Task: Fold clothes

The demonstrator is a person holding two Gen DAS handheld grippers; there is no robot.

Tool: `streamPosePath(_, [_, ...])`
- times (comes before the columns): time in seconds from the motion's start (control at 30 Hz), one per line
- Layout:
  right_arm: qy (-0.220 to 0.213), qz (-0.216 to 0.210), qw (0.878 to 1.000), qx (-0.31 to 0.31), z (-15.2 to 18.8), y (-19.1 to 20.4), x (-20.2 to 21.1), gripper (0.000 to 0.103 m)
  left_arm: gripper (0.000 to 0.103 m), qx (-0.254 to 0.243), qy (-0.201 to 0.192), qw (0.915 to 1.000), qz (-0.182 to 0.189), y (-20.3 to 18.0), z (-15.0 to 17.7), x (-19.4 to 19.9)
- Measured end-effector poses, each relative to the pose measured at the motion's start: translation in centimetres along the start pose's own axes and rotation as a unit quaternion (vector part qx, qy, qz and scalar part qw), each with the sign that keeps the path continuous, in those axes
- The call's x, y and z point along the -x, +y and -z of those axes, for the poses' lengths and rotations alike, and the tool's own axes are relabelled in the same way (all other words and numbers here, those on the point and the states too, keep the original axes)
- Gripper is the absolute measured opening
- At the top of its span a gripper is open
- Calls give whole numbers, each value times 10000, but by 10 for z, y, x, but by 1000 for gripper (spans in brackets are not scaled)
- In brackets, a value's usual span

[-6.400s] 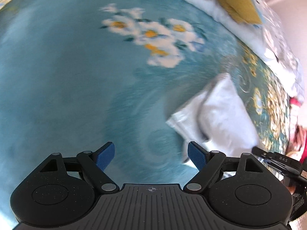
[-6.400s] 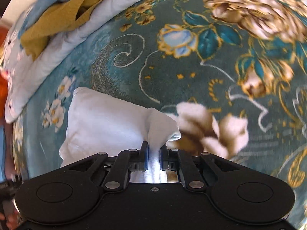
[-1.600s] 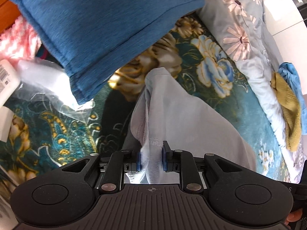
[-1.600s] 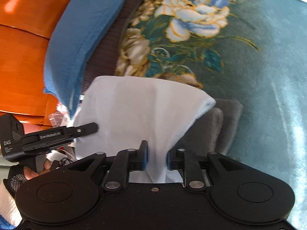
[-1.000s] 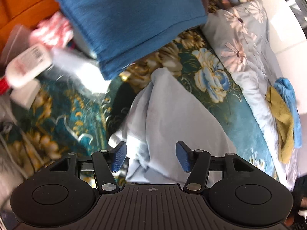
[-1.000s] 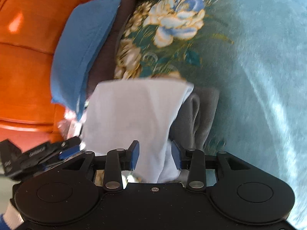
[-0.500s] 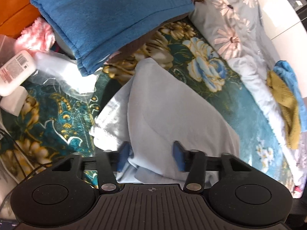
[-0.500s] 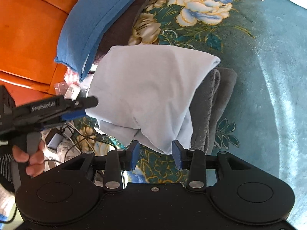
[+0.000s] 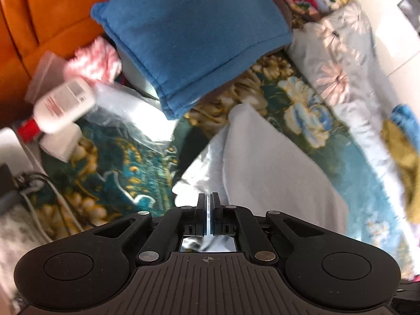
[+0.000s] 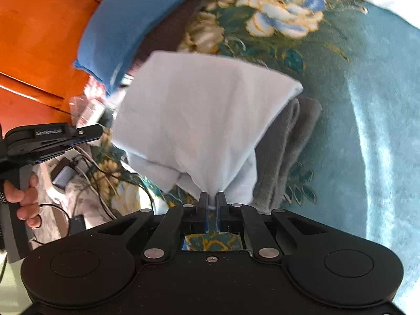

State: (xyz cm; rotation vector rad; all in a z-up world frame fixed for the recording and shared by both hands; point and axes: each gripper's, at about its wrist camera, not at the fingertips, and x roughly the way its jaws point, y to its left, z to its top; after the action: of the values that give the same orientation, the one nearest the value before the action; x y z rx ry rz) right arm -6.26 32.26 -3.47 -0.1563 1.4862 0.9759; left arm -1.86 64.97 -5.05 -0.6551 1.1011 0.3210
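Both the left gripper (image 9: 209, 204) and right gripper (image 10: 212, 203) pinch the pale folded garment's (image 10: 202, 113) near edge. A blue pillow (image 9: 194, 34) crowds its far corner. Motion blur softens the clutter beside it.

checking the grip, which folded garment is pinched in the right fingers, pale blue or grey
The pale blue garment; its corner is pinched by the right gripper. The grey garment lies underneath, ungripped.

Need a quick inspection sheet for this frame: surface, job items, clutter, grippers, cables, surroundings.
Surface: teal floral bedspread.
Job's things: folded pale blue garment lying on folded grey garment.
Clutter: white plastic bottle, clear plastic bag, pink fluffy item.
Grippers: left gripper jaws shut, apparently on the garment's edge; right gripper jaws shut on its corner.
Cables: white cable at bed edge.
Surroundings: blue cushion, orange wooden headboard.
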Motion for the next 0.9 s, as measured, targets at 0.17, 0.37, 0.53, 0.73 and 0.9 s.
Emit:
streamPosePath(0.17, [37,-43,10000,-57,2,1,-4,8,4,-66,168,9997,191,-5,1,-13])
streamPosePath(0.37, [51,-55,9999,-84,3,-1,-1,11,49,-132,162,9987,459,-12,4,-20])
streamPosePath(0.53, [4,-41,9998,-204,6,-8,3,14,62,-241,74,9970,737,-21,4,-16])
streamPosePath(0.73, [-66,-18,9994,-342,7,-15,6,14,56,-387,127,9980,479,-31,4,-28])
streamPosePath(0.9, [-111,10,9992,-389,5,-18,9,15,21,-329,122,9989,318,-36,3,-36])
